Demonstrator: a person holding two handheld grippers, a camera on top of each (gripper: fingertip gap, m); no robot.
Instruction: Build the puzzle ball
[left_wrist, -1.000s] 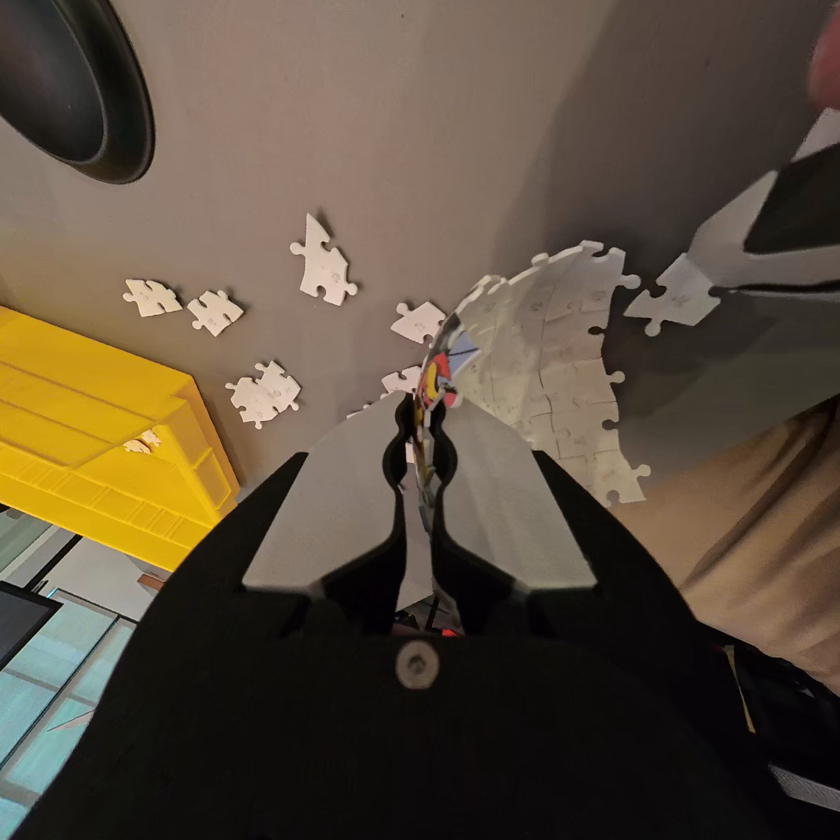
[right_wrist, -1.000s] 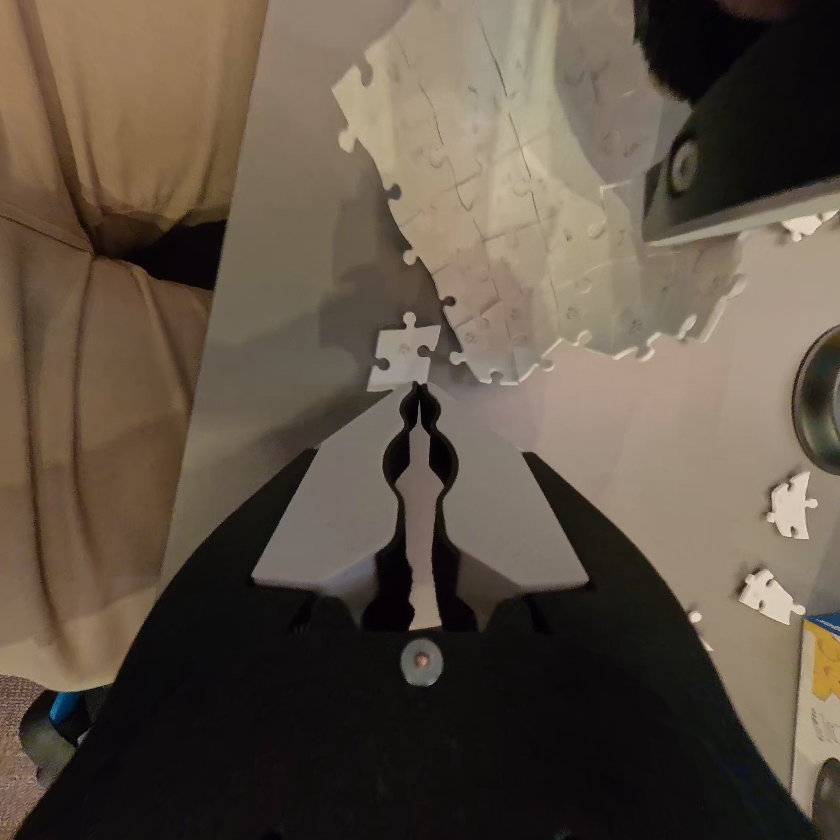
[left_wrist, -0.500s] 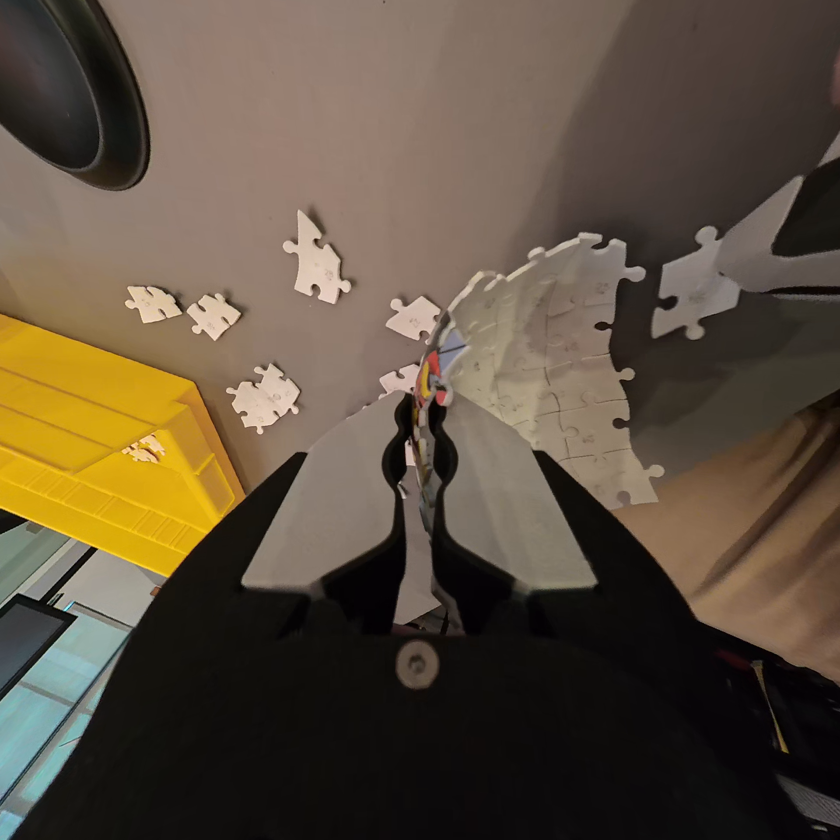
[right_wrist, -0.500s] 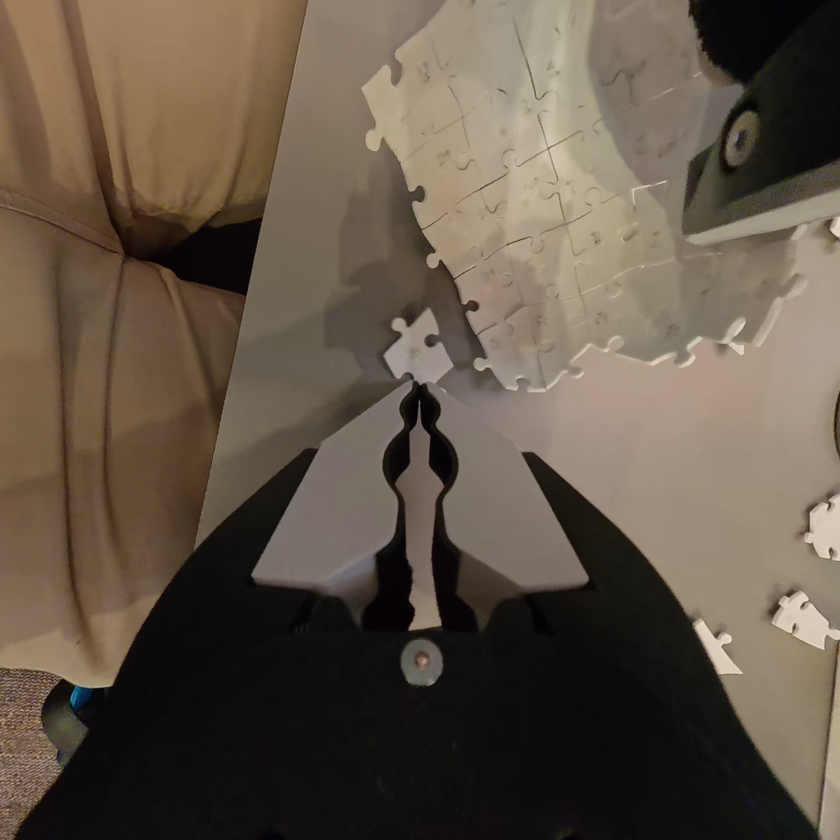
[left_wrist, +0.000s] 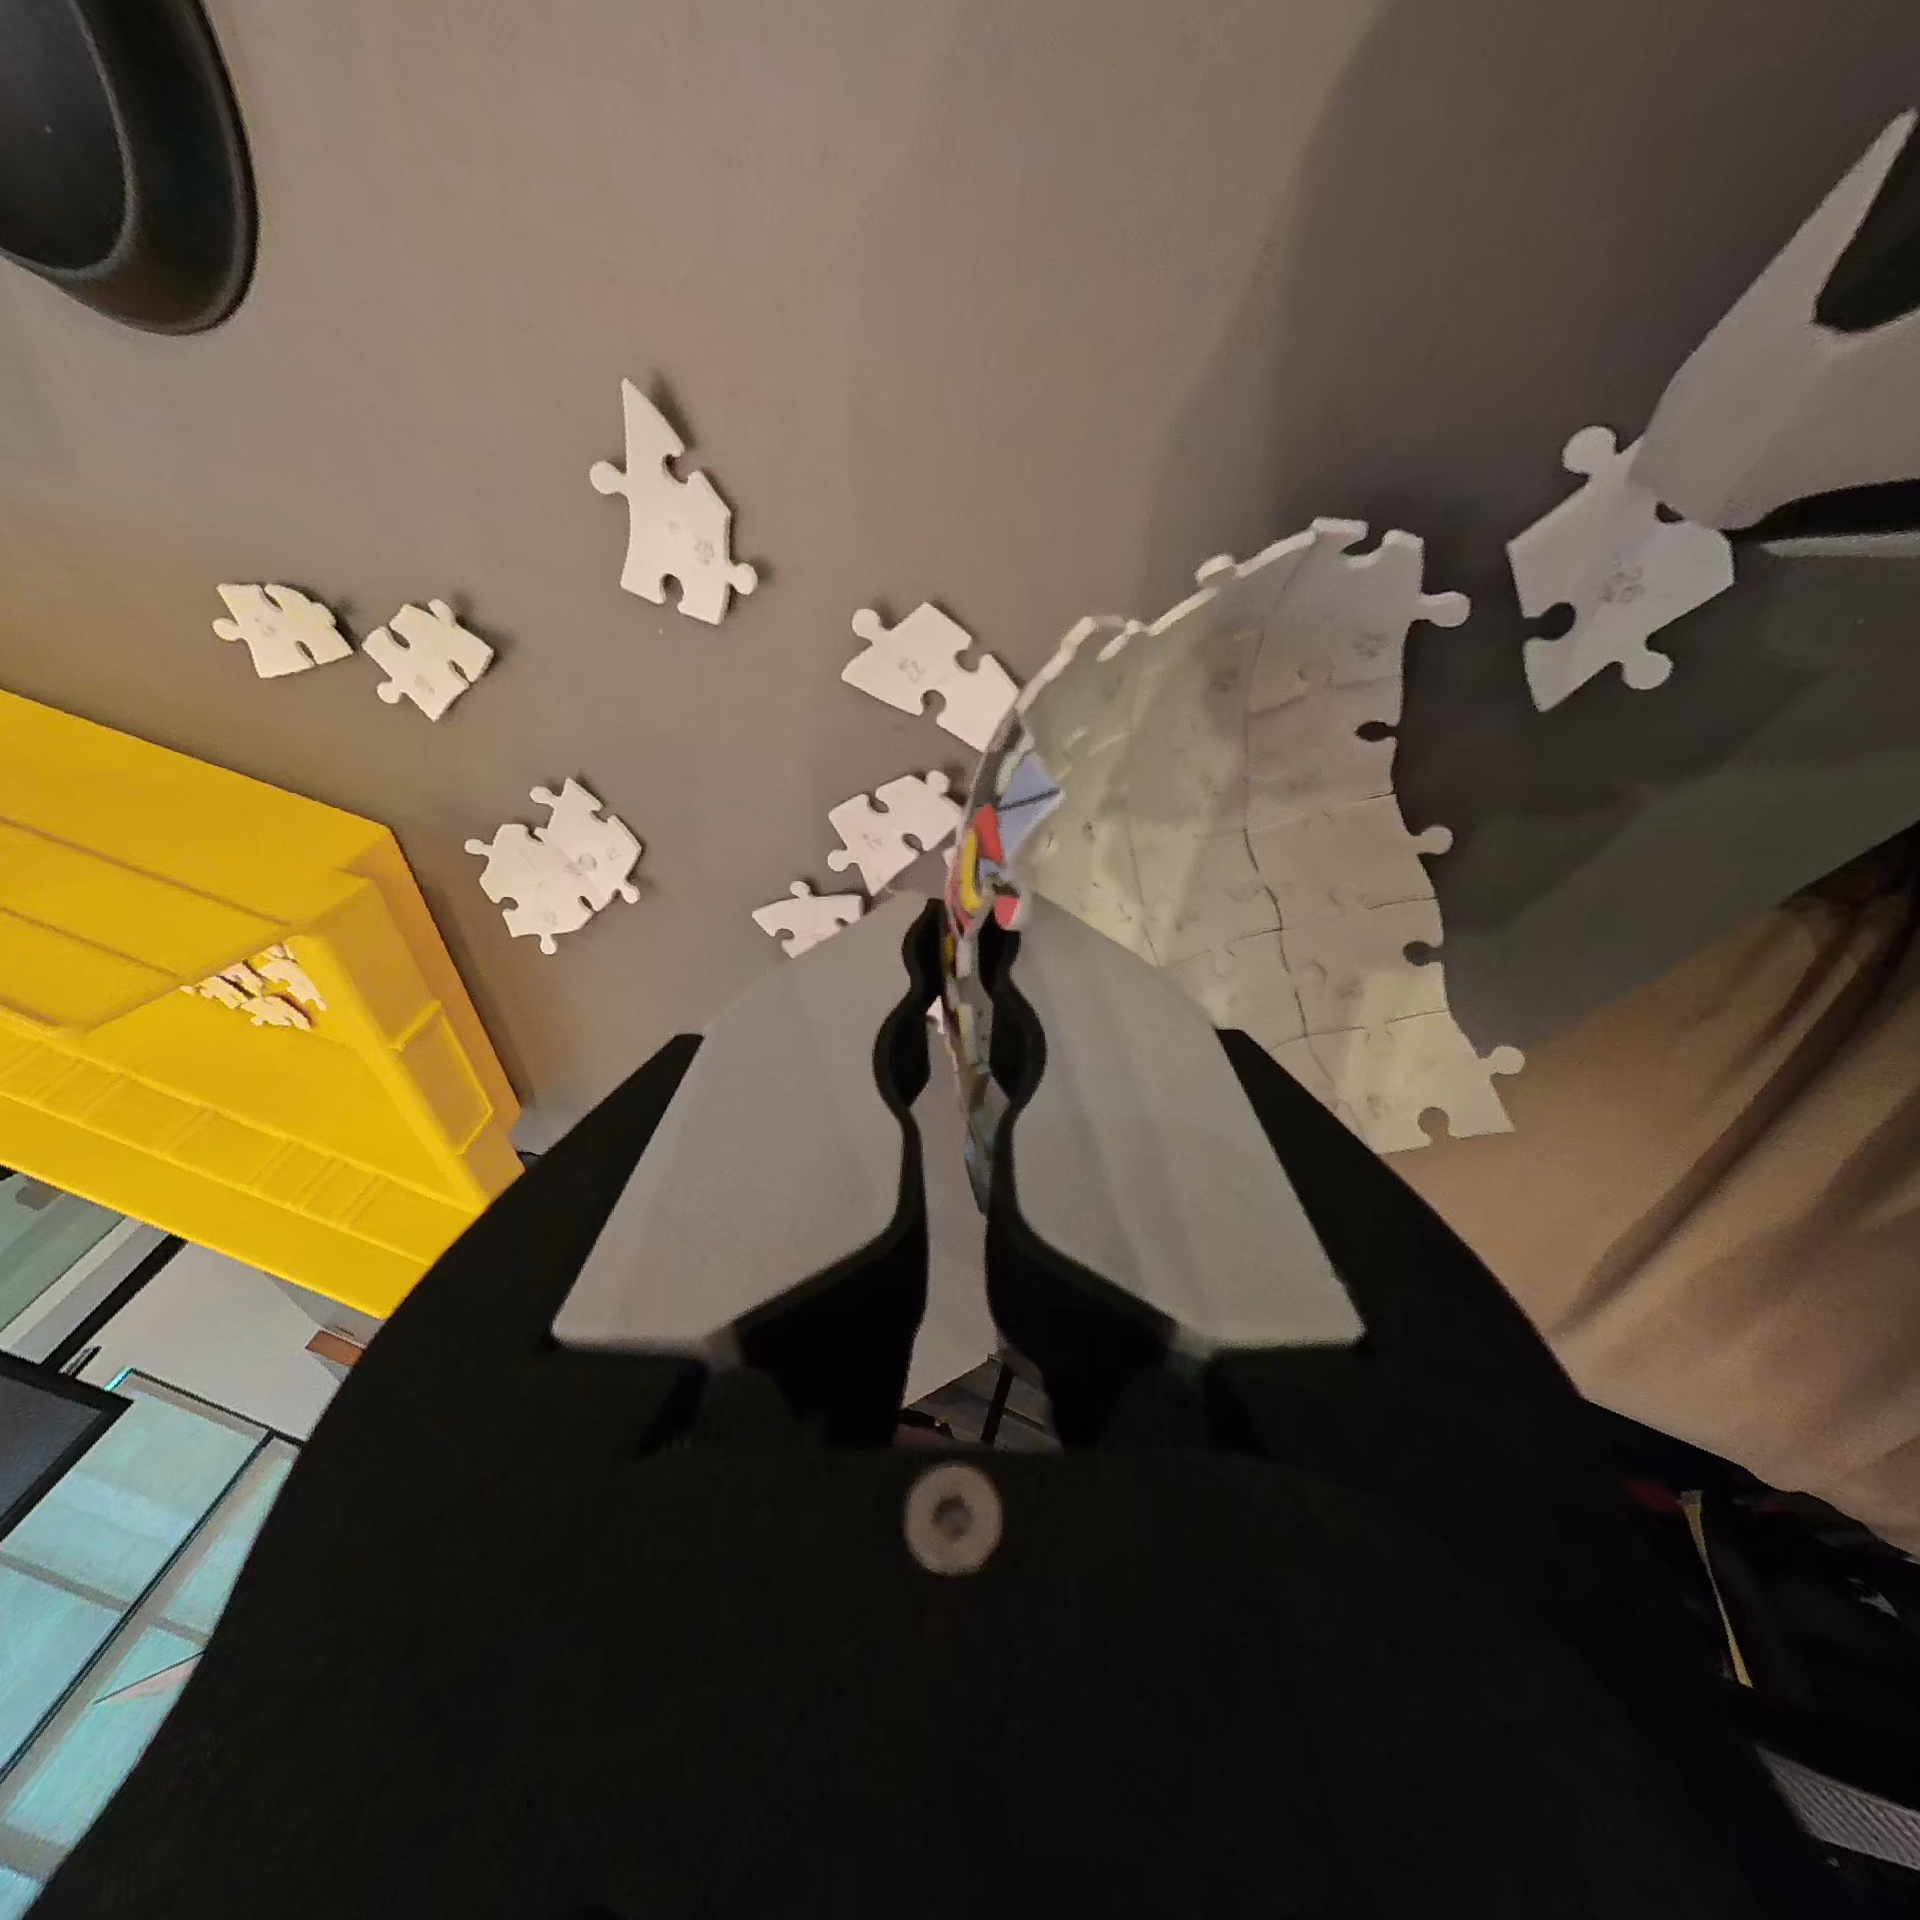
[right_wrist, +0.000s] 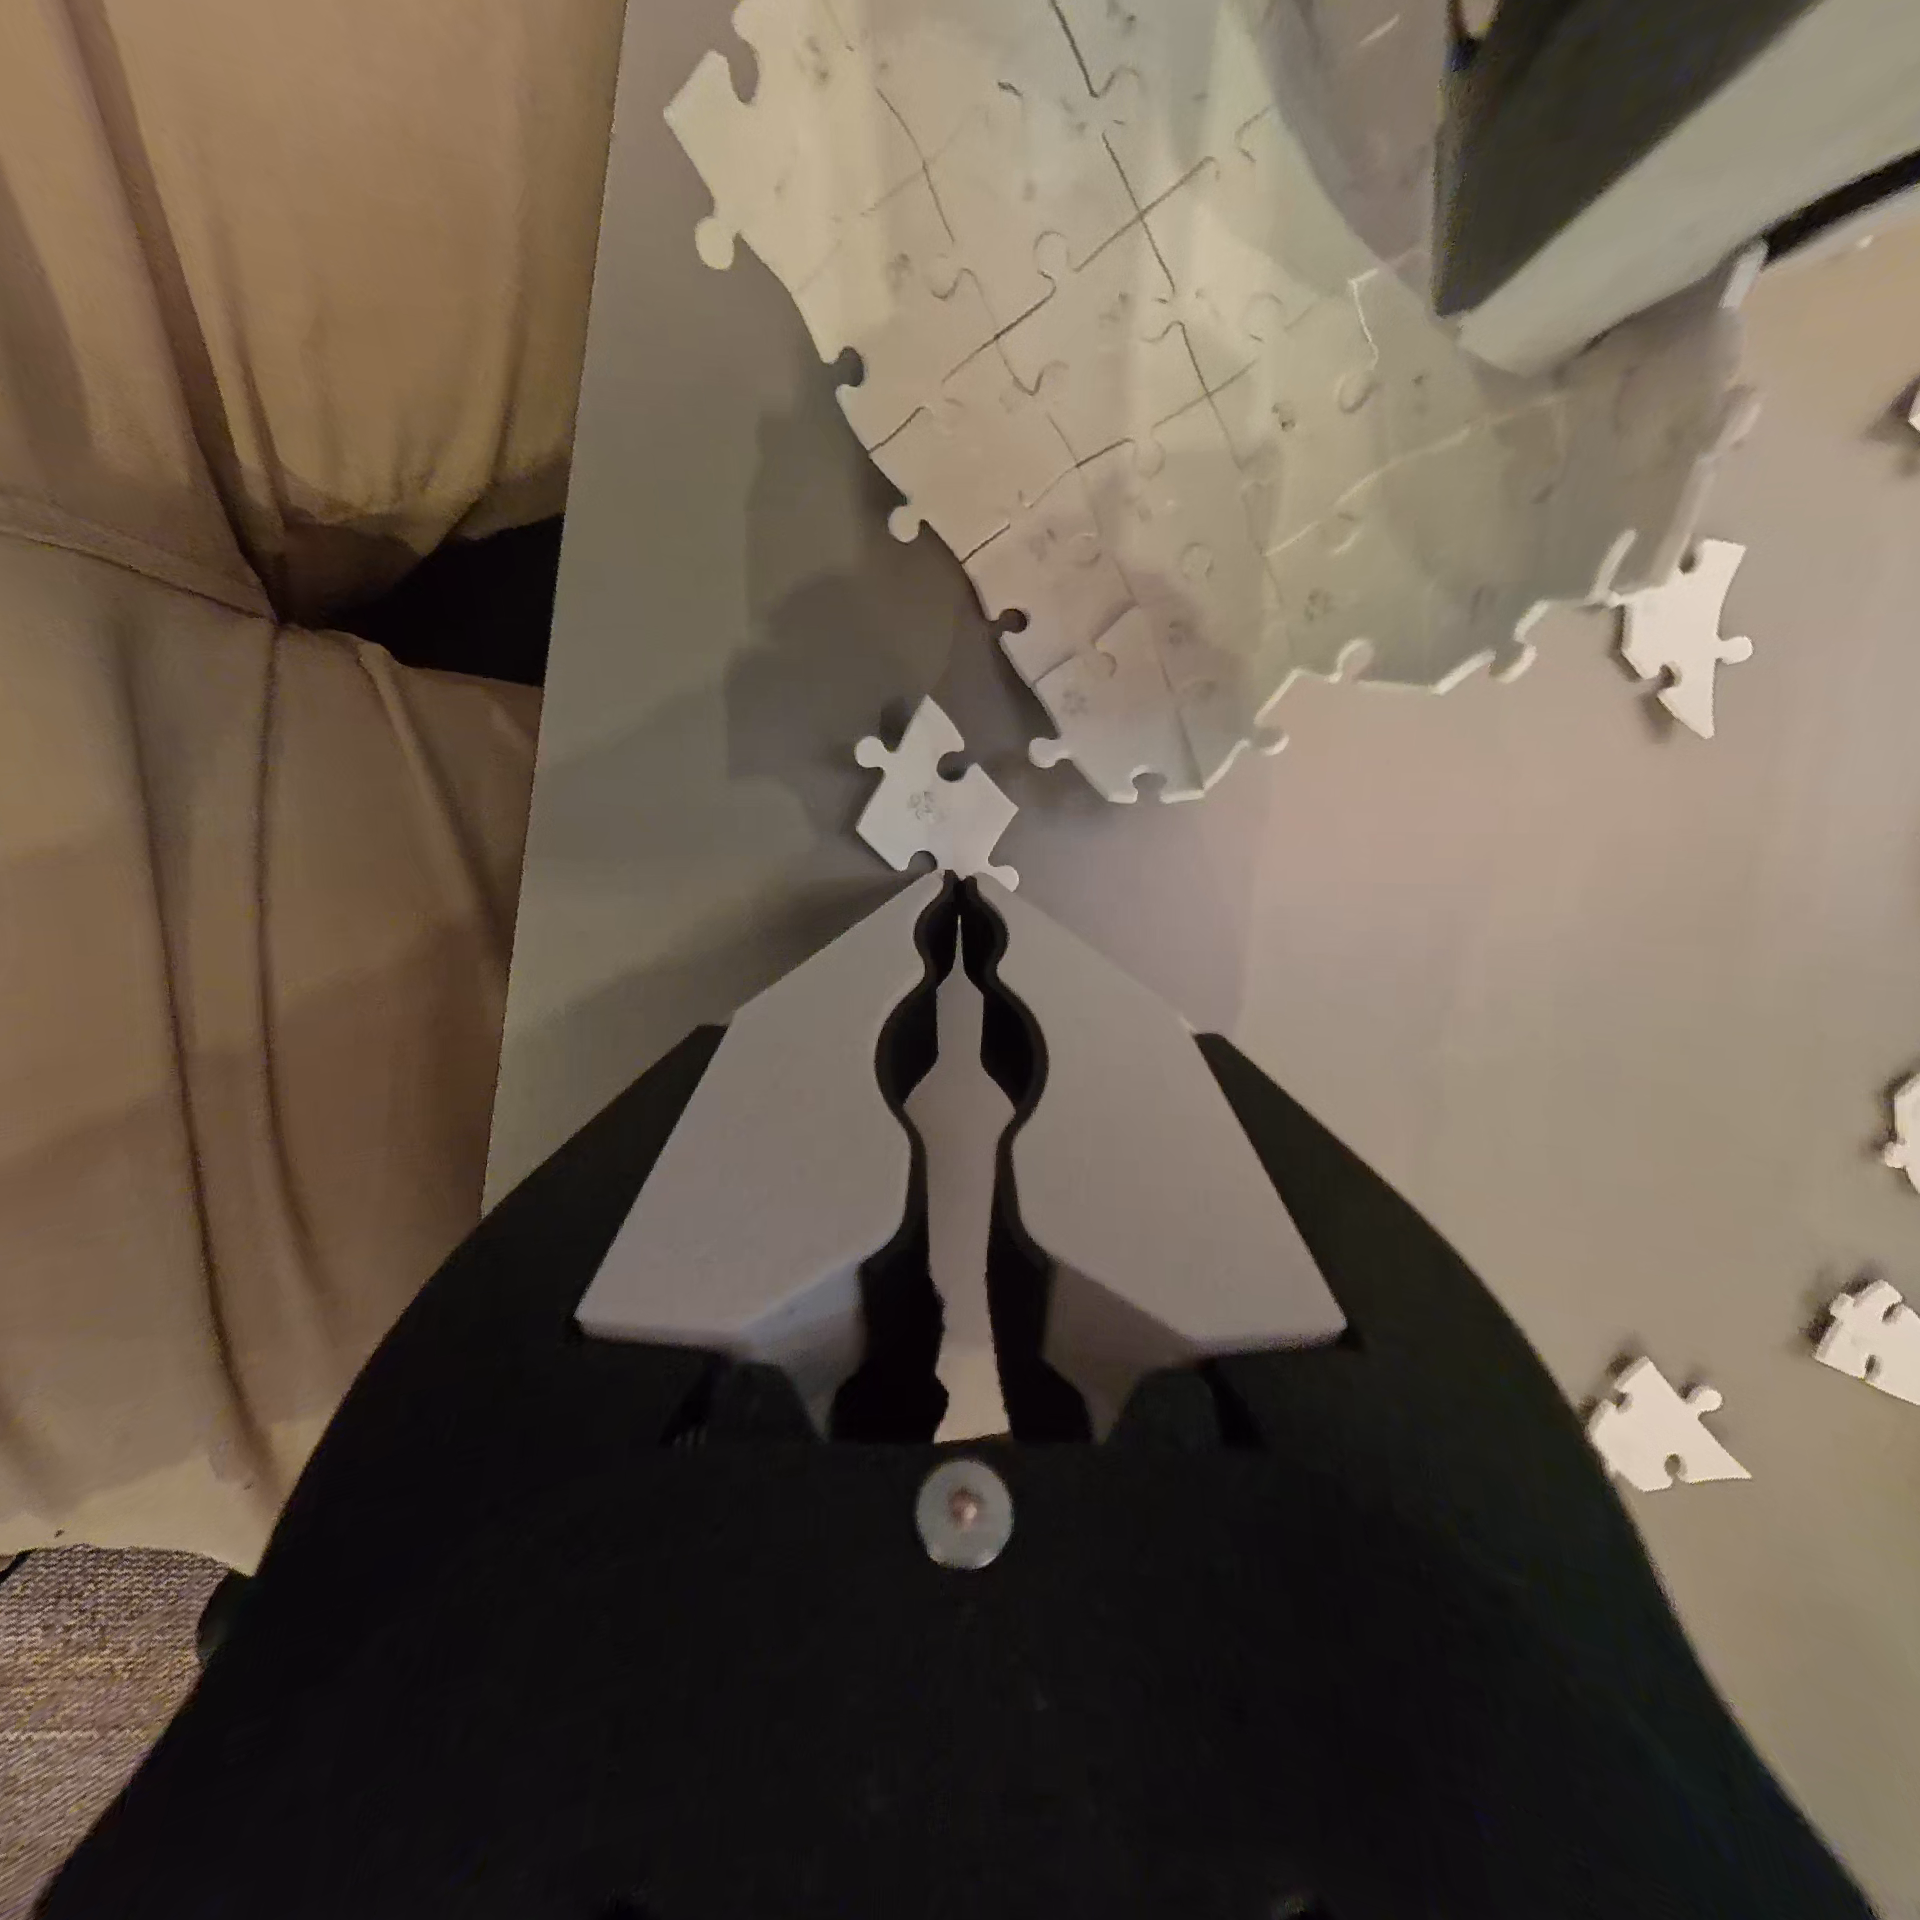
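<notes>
My left gripper is shut on the edge of the partly built puzzle ball, a curved shell of joined white pieces with a coloured outer face, held above the grey table. My right gripper is shut on a single white puzzle piece by its corner. The piece sits just beside the shell's lower edge, apart from it. In the left wrist view the right gripper holds that piece at the upper right of the shell.
Several loose white pieces lie on the table. A yellow bin stands at the left with pieces inside. A black round object is at the far left. A person's beige trousers are beyond the table edge. Some 12 cm of space lies between my two pairs of fingers.
The right gripper has turned its piece and carried it along the shell's edge. The shell in the left gripper has tilted slightly. Both grippers stay shut.
</notes>
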